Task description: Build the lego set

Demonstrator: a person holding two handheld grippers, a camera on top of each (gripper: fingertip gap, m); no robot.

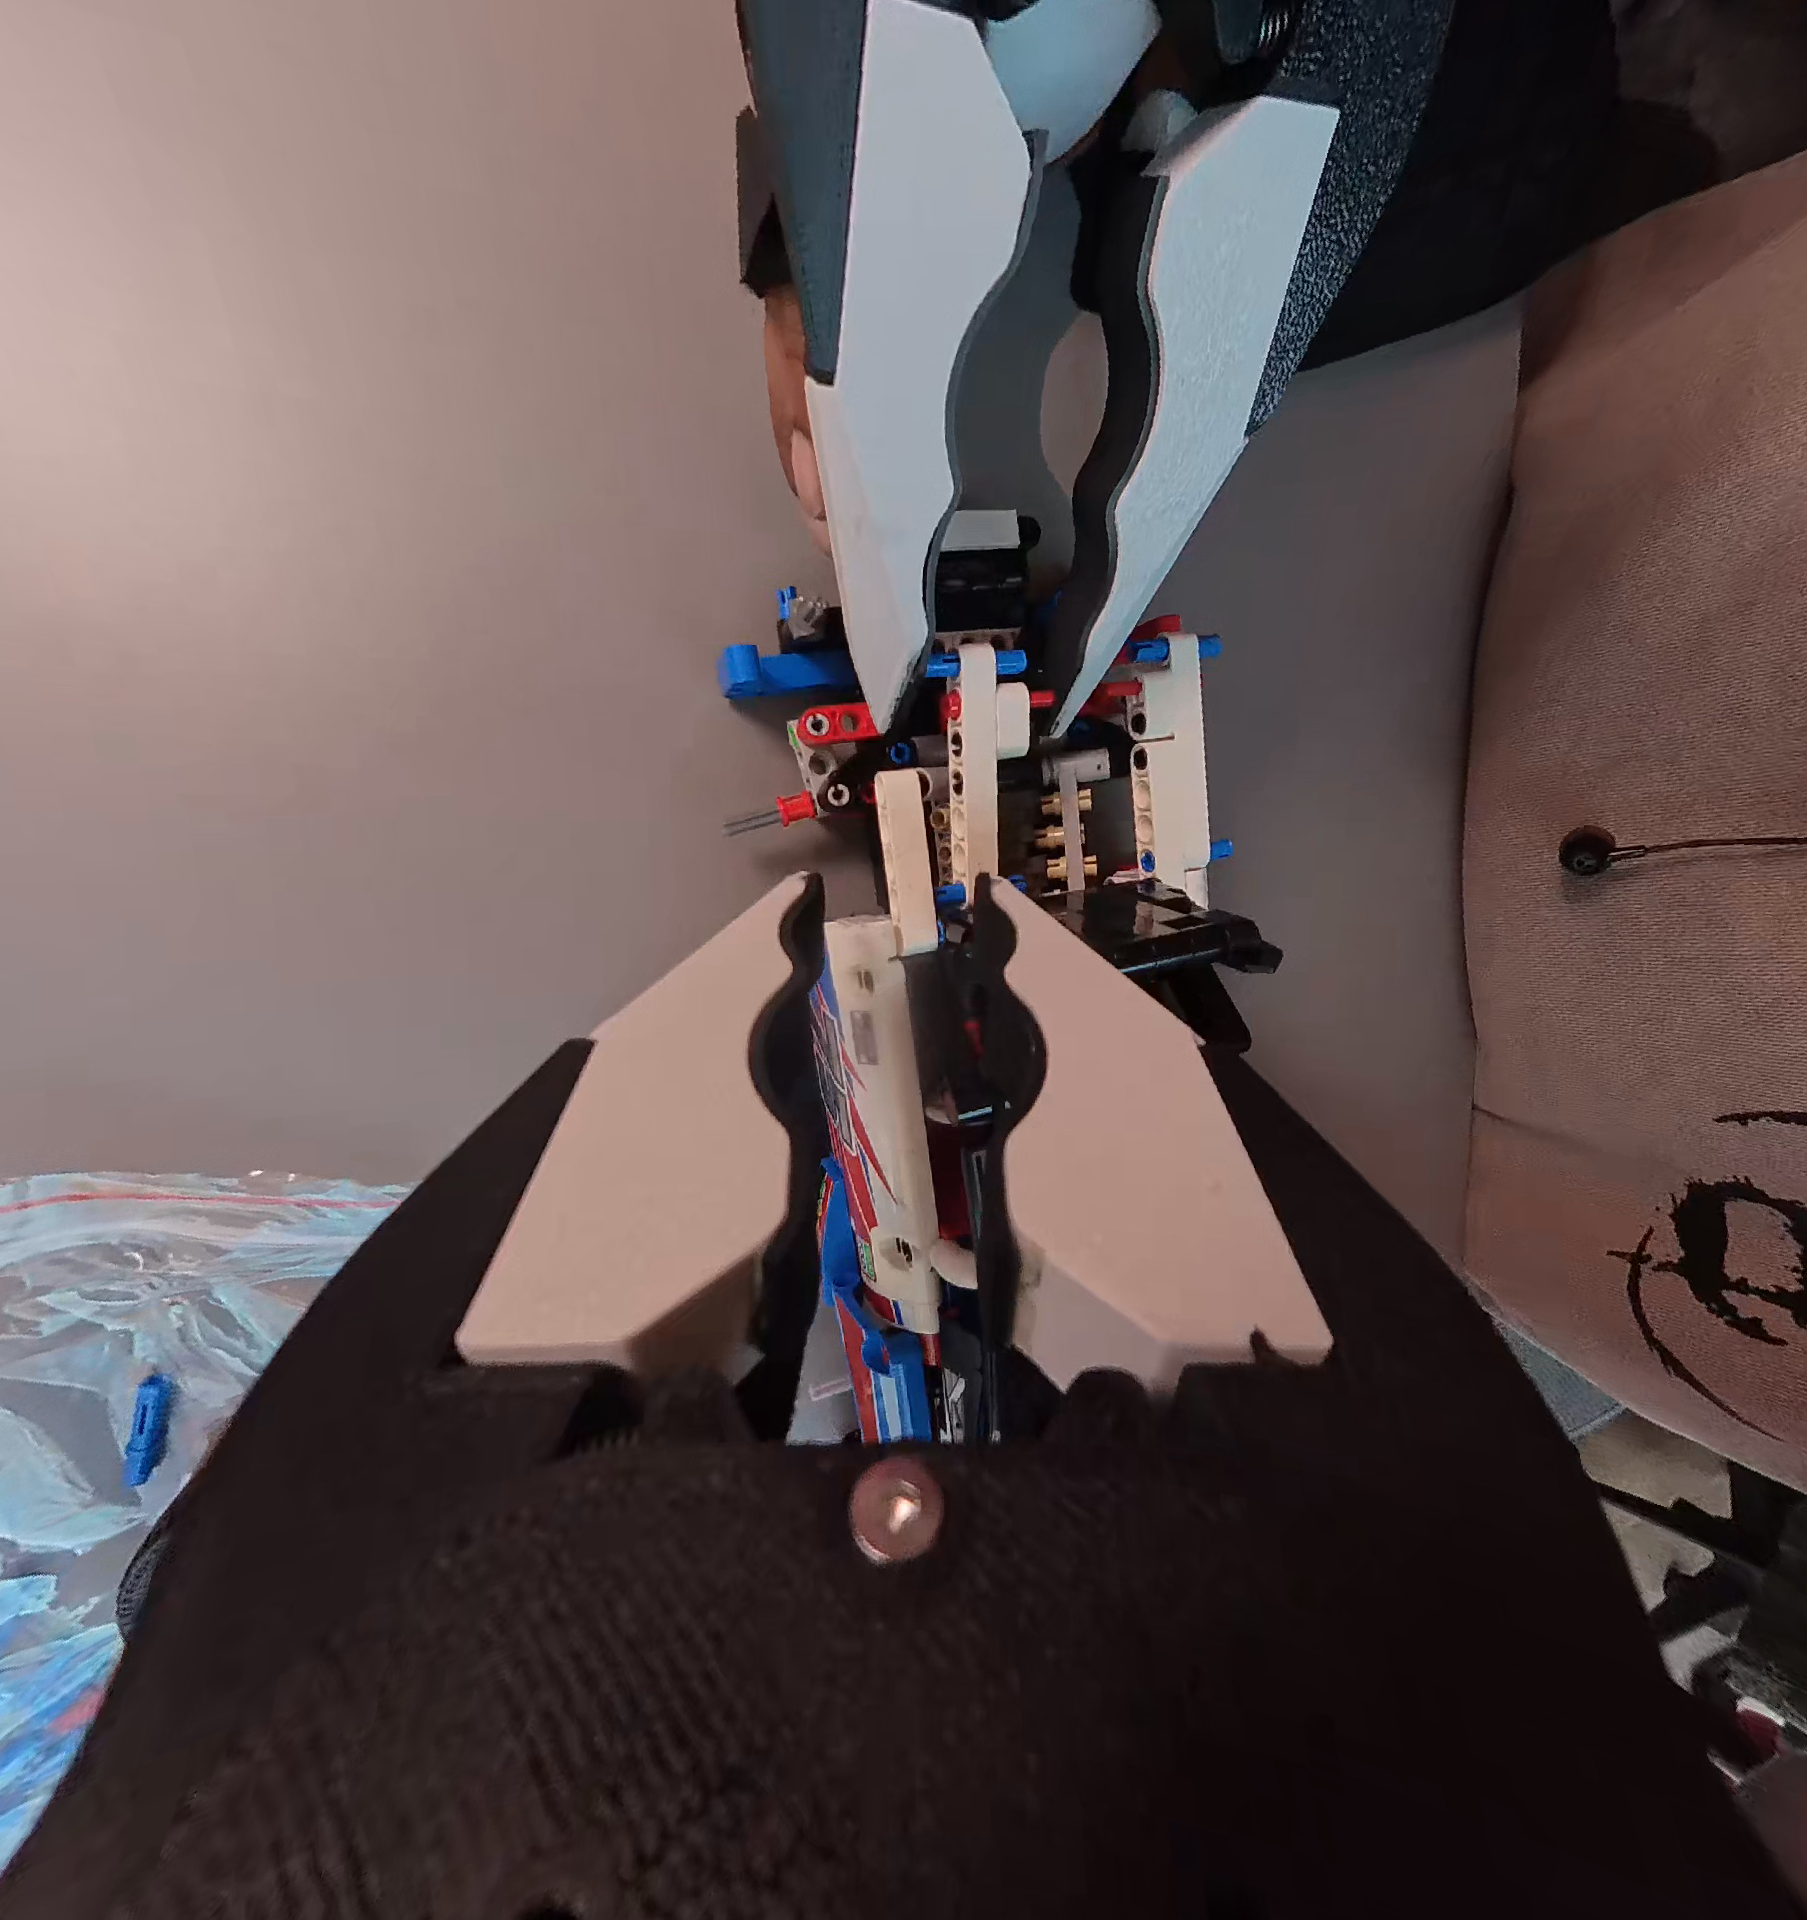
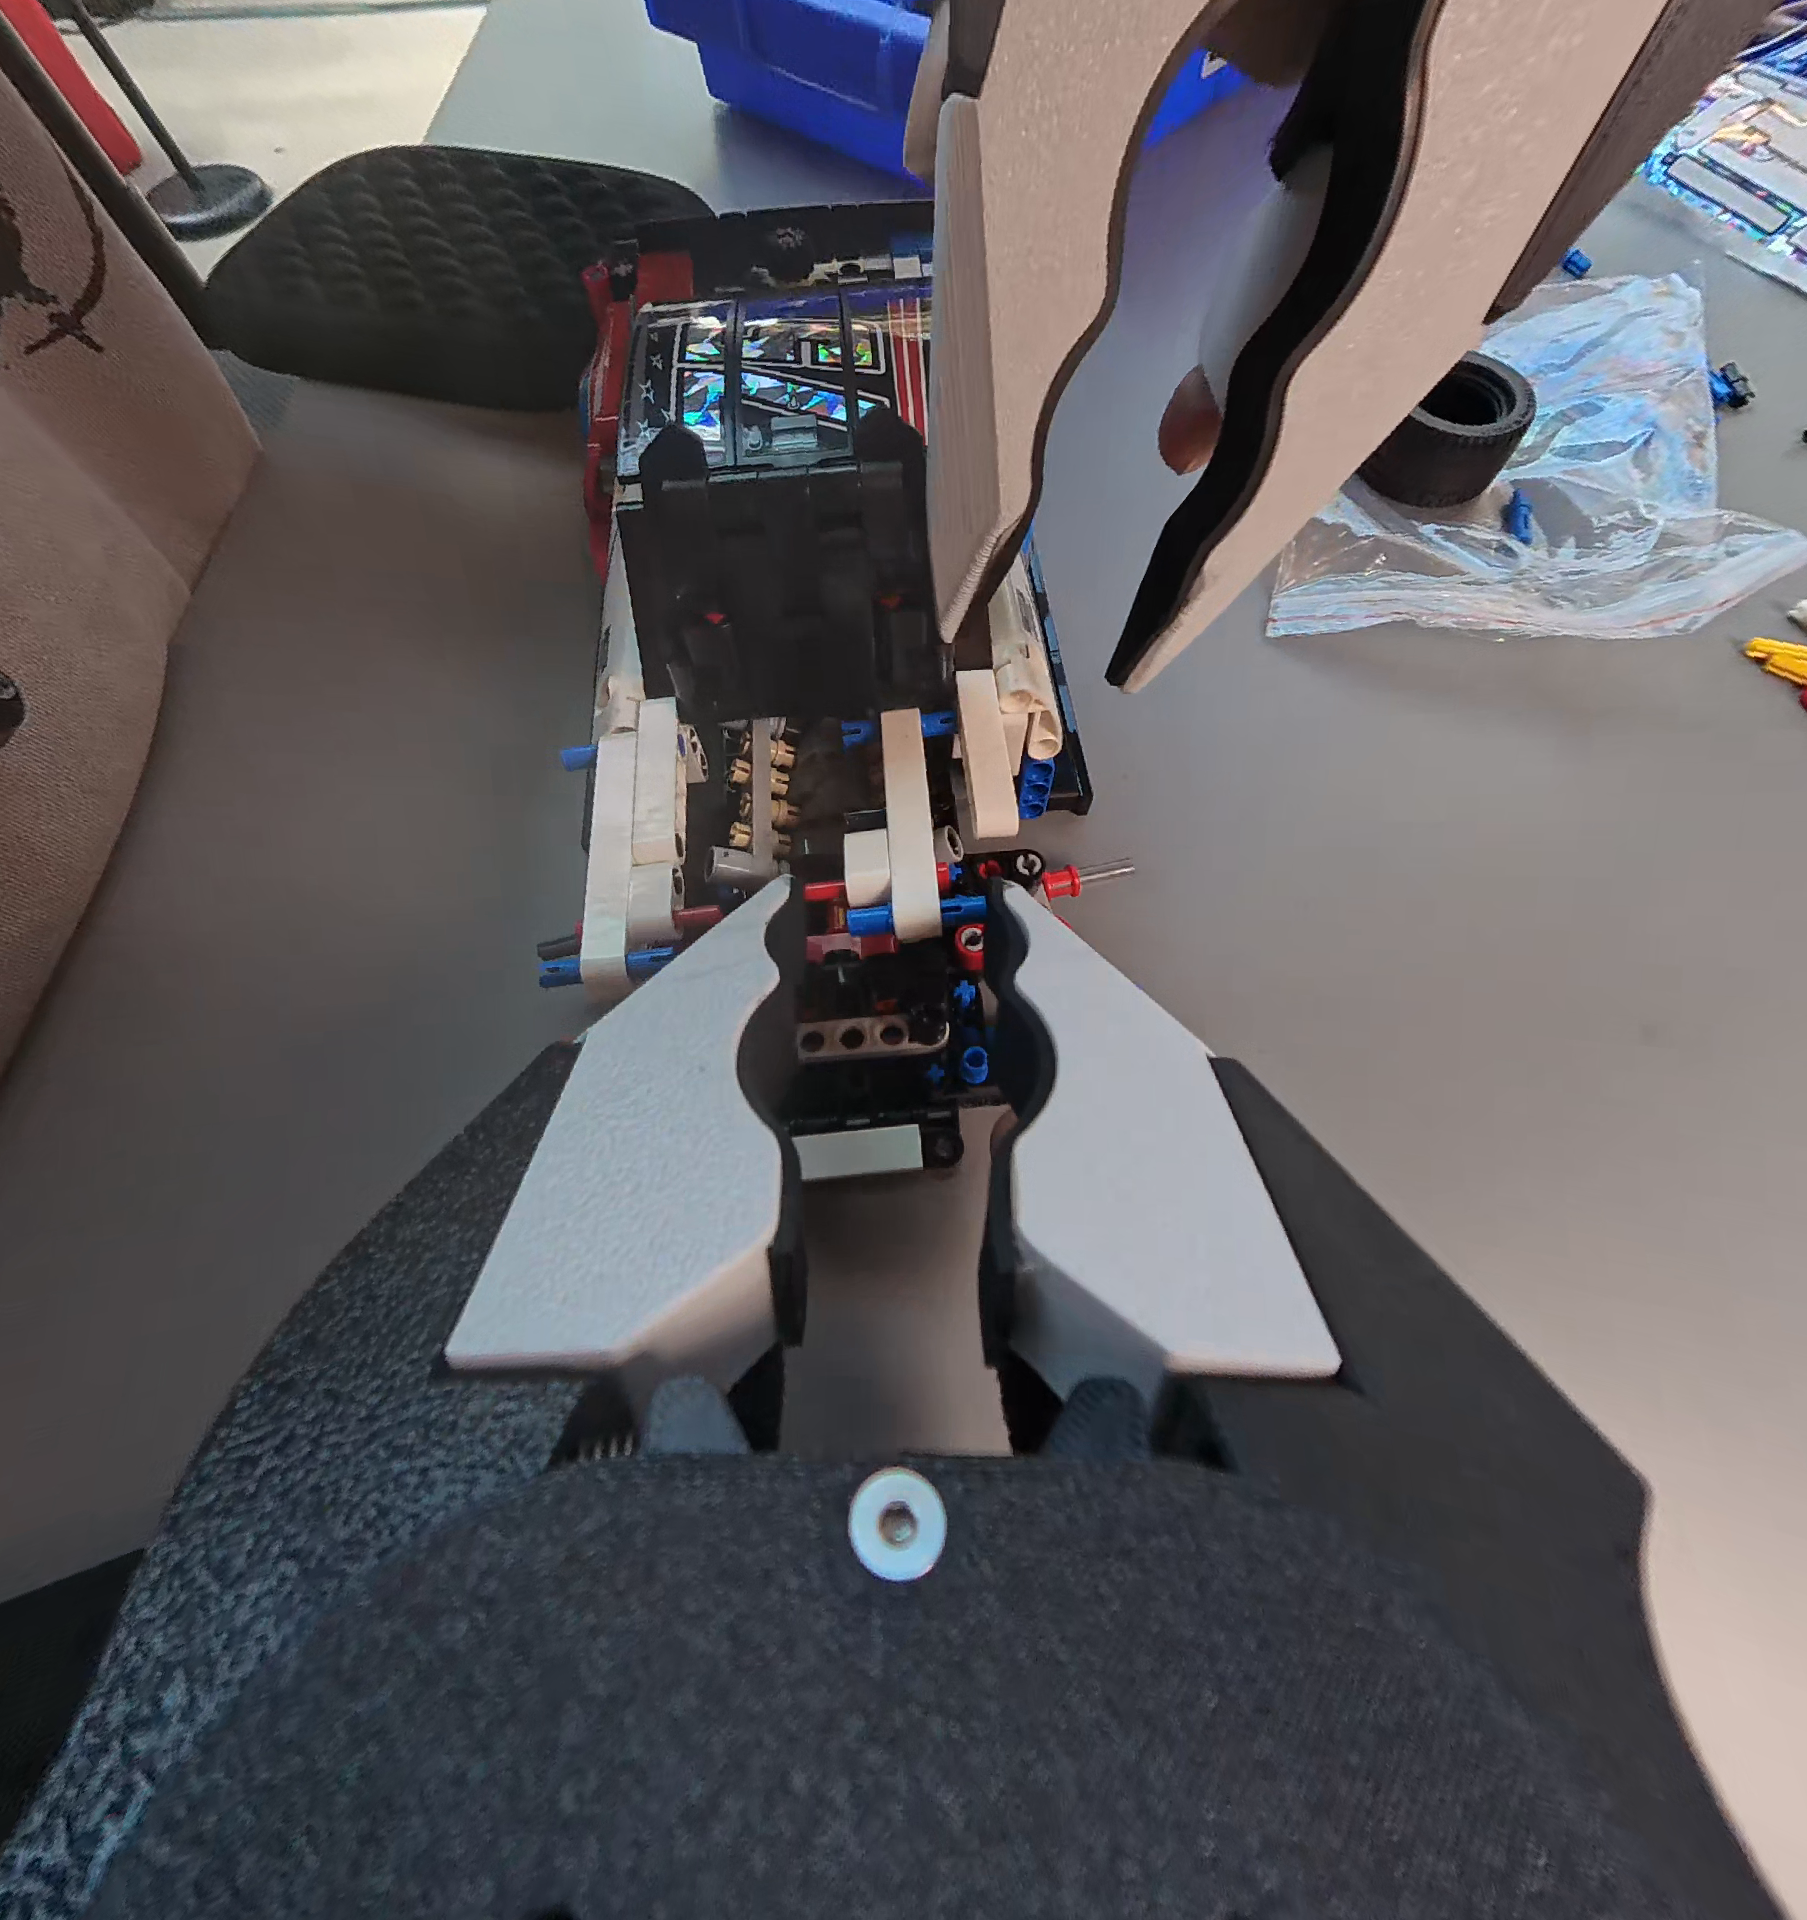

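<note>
**Both grippers on the lego car, one at each end**

The half-built lego car (image 2: 774,582) sits on the grey desk (image 2: 1398,987). The right gripper (image 2: 891,904) has its fingers around the bare frame end, narrowly parted with the frame filling the gap, looks clamped on. The left gripper (image 1: 899,894) comes from the opposite end, closed over the white and blue side panel. A plastic bag (image 2: 1564,499) with a black tire (image 2: 1450,436) lies well off to the side.
</note>
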